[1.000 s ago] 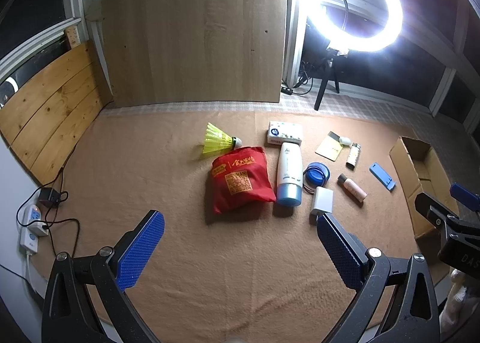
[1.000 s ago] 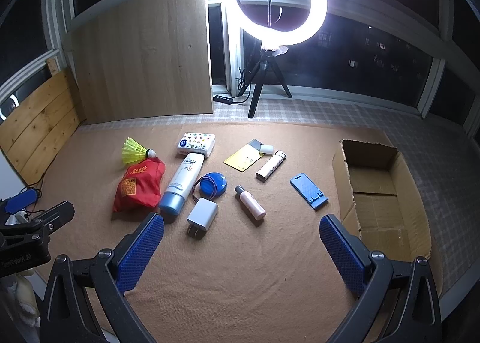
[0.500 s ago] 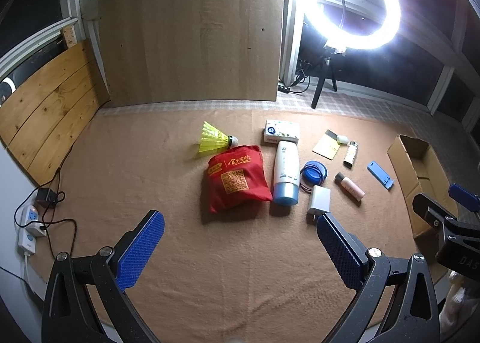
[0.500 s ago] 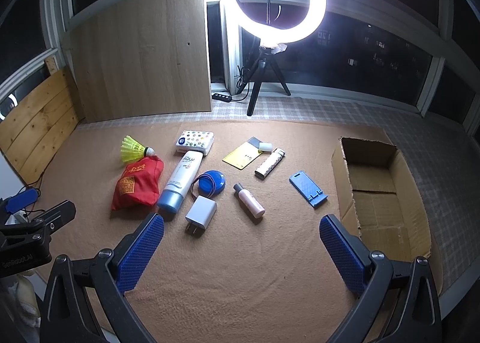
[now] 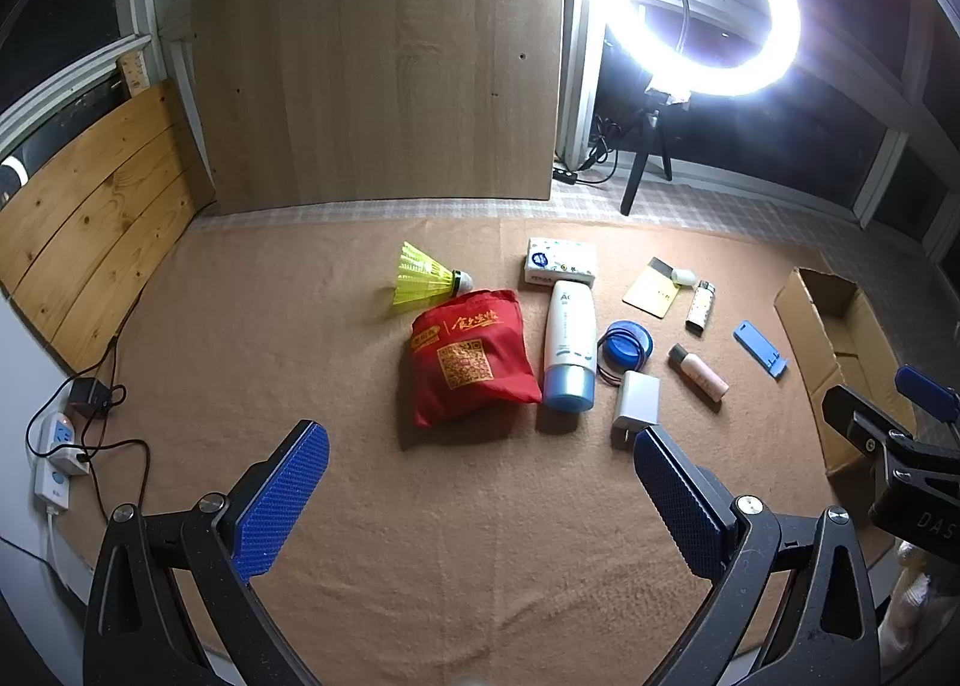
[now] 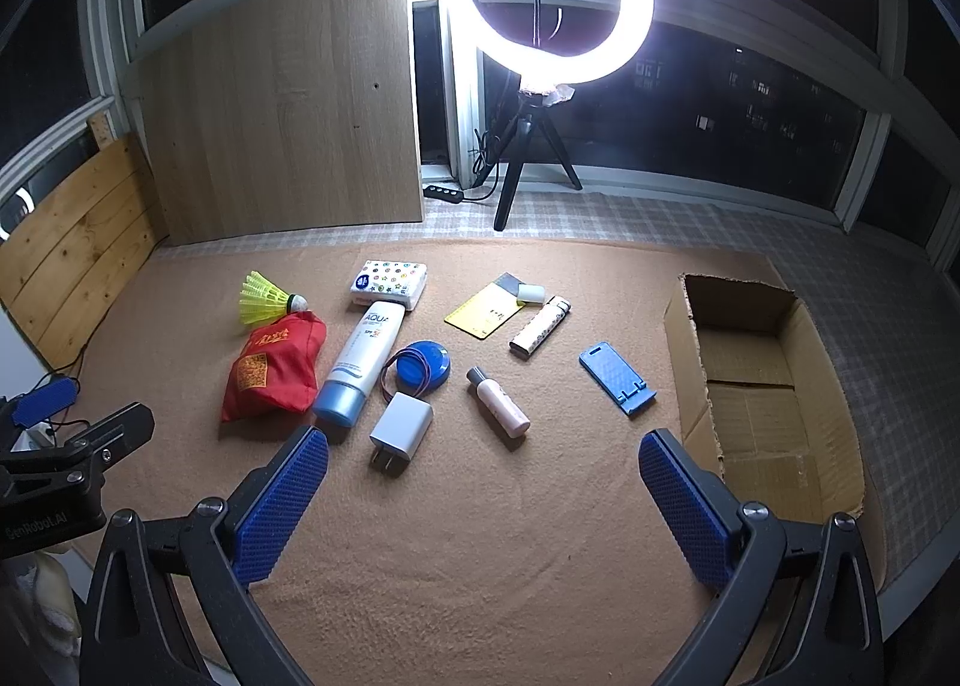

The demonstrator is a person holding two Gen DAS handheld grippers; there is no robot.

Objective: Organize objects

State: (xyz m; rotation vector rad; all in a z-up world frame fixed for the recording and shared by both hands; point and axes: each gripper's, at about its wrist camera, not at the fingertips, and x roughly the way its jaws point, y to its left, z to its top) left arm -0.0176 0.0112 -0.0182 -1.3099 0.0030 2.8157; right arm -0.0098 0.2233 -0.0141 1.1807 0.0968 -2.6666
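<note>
Both tools are spread wide and hold nothing. Ahead of the left tool [image 5: 480,482] lie a red bag [image 5: 471,357] and a tube [image 5: 569,344], touching side by side. Ahead of the right tool [image 6: 483,482] lie a charger [image 6: 401,427] and a small bottle [image 6: 499,401]; the box [image 6: 774,380] sits to its right, on the blanket [image 6: 480,536].

You can read "AQUA" on the white tube [image 6: 360,360] — with "SPF 50" below it. The red bag [image 5: 471,357] carries yellow characters and a QR code, unreadable. The left tool's [image 6: 57,446] body reads "GenRobot.AI".
</note>
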